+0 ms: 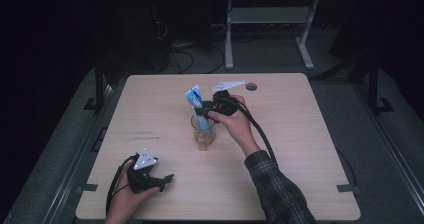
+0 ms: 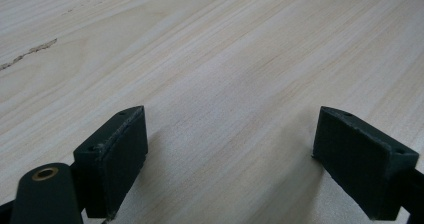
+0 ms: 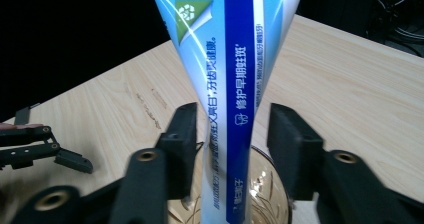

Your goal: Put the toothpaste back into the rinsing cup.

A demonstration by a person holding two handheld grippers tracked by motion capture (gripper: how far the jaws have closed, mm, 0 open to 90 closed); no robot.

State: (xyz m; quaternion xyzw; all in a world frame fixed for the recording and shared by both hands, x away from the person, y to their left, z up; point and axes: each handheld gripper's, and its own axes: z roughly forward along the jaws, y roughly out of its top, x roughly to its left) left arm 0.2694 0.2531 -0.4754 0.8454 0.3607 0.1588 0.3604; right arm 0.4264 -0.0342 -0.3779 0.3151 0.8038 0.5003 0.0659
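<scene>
Now: toothpaste tube [image 3: 227,84] stands upright in glass cup [image 1: 203,132], mid-table.
Right gripper [image 3: 227,139] straddles the tube above the rim, jaws parted; a gap shows at the right pad, contact at the left pad unclear. Left gripper [image 2: 230,154] rests spread on bare table [image 2: 225,44] near the front edge, well apart.

A rectangular table [image 1: 300,149] with a pale wood-grain top and rounded corners carries everything. A small round grommet hole [image 1: 251,86] sits near its far edge. Around the middle of the top stands a clear, amber-tinted glass cup [image 1: 203,133], upright, with a blue-and-white toothpaste tube [image 1: 196,104] standing in it. Near the front left corner the black left gripper [image 1: 162,180] rests on the wood, well apart from the cup. A faint dark mark [image 1: 145,132] shows on the surface left of the cup.
</scene>
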